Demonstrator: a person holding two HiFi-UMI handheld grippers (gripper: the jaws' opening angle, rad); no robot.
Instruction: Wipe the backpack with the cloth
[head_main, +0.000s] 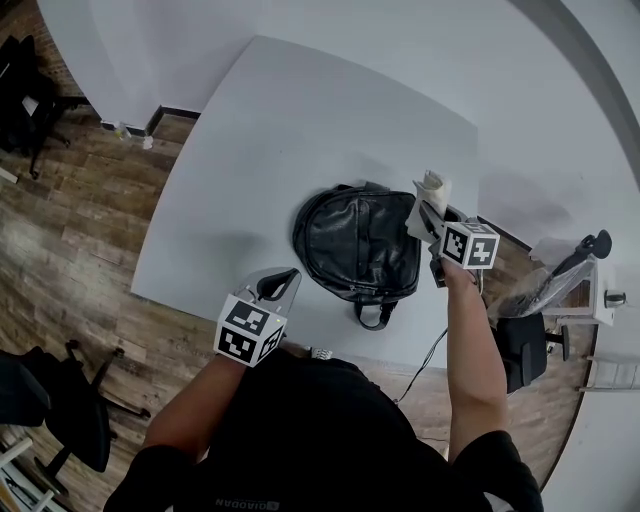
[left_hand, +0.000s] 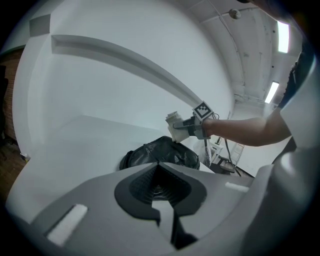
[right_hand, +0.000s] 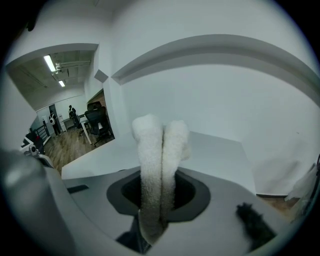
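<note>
A black leather backpack (head_main: 355, 245) lies flat on the white table (head_main: 260, 150), its handle toward me. My right gripper (head_main: 428, 218) is at the backpack's right side, shut on a folded white terry cloth (head_main: 432, 190) that sticks up past the jaws. In the right gripper view the cloth (right_hand: 157, 165) stands folded double in the right gripper (right_hand: 159, 200). My left gripper (head_main: 278, 288) is near the table's front edge, left of the backpack, shut with nothing in it. The left gripper view shows the left gripper (left_hand: 160, 167), the backpack (left_hand: 160, 152) beyond it and the cloth (left_hand: 176, 127) held above it.
The table's front edge (head_main: 300, 340) runs close to my body. Black office chairs stand on the wooden floor at lower left (head_main: 60, 400), upper left (head_main: 25, 90) and right (head_main: 530, 345). A cable (head_main: 425, 360) hangs off the table's right front.
</note>
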